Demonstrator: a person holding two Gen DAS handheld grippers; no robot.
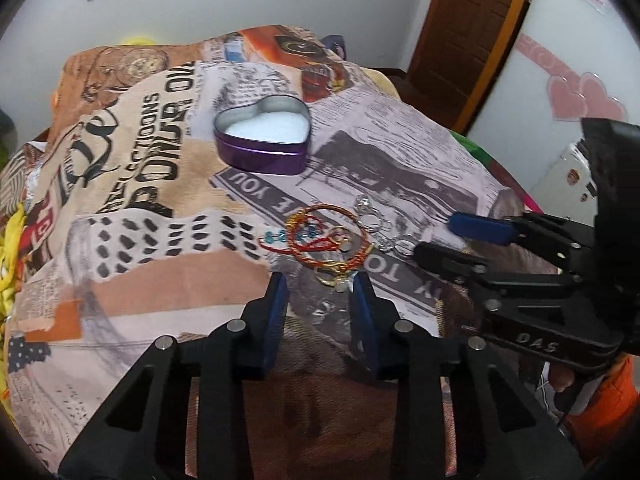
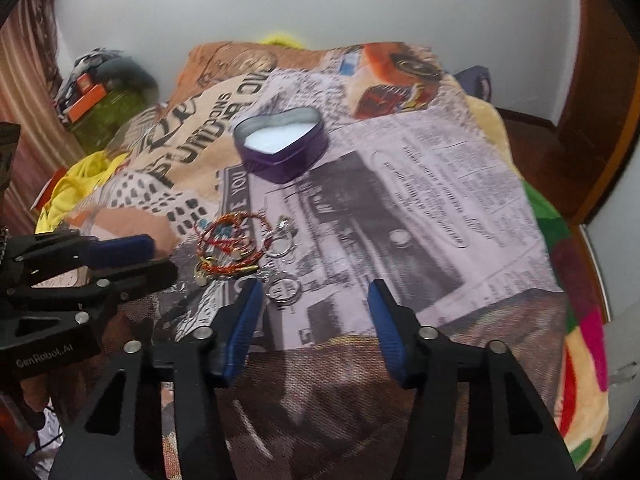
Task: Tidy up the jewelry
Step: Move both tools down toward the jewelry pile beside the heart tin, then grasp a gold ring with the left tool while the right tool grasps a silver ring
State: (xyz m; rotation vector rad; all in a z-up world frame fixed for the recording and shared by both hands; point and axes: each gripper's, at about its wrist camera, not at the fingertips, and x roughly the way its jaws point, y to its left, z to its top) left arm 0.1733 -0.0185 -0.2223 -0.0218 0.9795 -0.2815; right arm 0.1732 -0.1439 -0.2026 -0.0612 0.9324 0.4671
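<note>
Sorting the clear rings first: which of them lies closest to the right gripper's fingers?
The clear ring lying alone just ahead of the right gripper, beside its left finger; the other clear rings lie farther off, beside the red-and-gold bracelets.

Left gripper (image 1: 322, 280), jaws apart, just short of tangled red-and-gold bracelets (image 1: 326, 238). Silver rings (image 1: 370, 216) lie beyond-right; purple heart-shaped tin (image 1: 264, 138), lidless, farther ahead. Right gripper (image 1: 436, 240) enters from the right.

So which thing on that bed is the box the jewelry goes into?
Look at the newspaper-print blanket covering the bed. Past the tangle of red-and-gold bracelets and silver rings sits a purple tin, lid off, white lining showing. It is the only heart-shaped, walled container there; everything near it is loose loops.
</note>
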